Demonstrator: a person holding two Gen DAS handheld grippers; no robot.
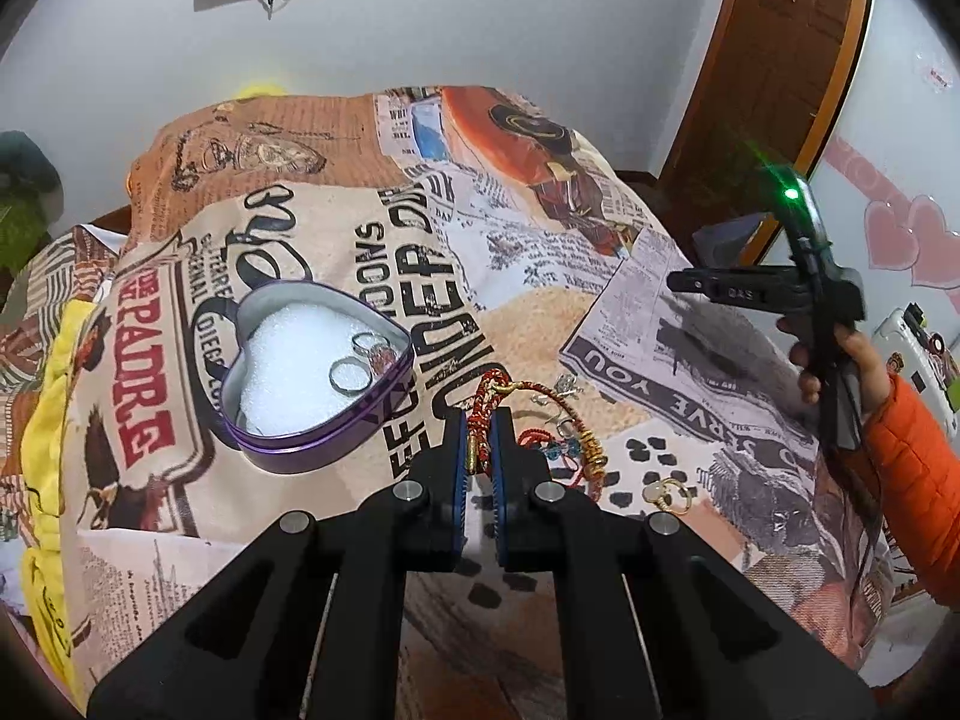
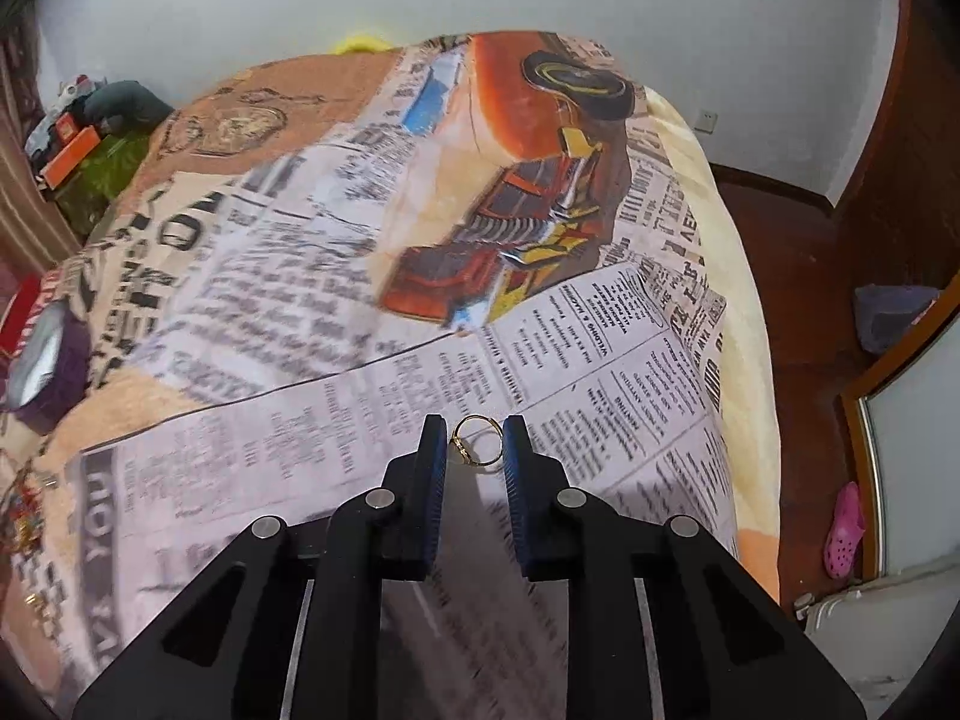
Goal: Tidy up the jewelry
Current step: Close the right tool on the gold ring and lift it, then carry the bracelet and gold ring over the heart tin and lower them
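My left gripper (image 1: 480,420) is shut on a red and gold braided bracelet (image 1: 487,396), held just above the printed blanket. To its left lies an open purple heart-shaped tin (image 1: 312,360) with white foam and two silver rings (image 1: 348,373) in it. More jewelry lies right of the gripper: a beaded bracelet (image 1: 570,447), a silver piece (image 1: 564,387) and a gold ring (image 1: 666,492). My right gripper (image 2: 474,438) is shut on a thin gold ring (image 2: 477,441), held above the blanket. It also shows in the left wrist view (image 1: 678,285), raised at the right.
The newspaper-print blanket (image 2: 360,240) covers a bed. A wooden door (image 1: 768,60) and dark red floor (image 2: 798,276) lie to the right, with a pink shoe (image 2: 843,531) on the floor. The tin shows blurred at the left edge of the right wrist view (image 2: 48,360).
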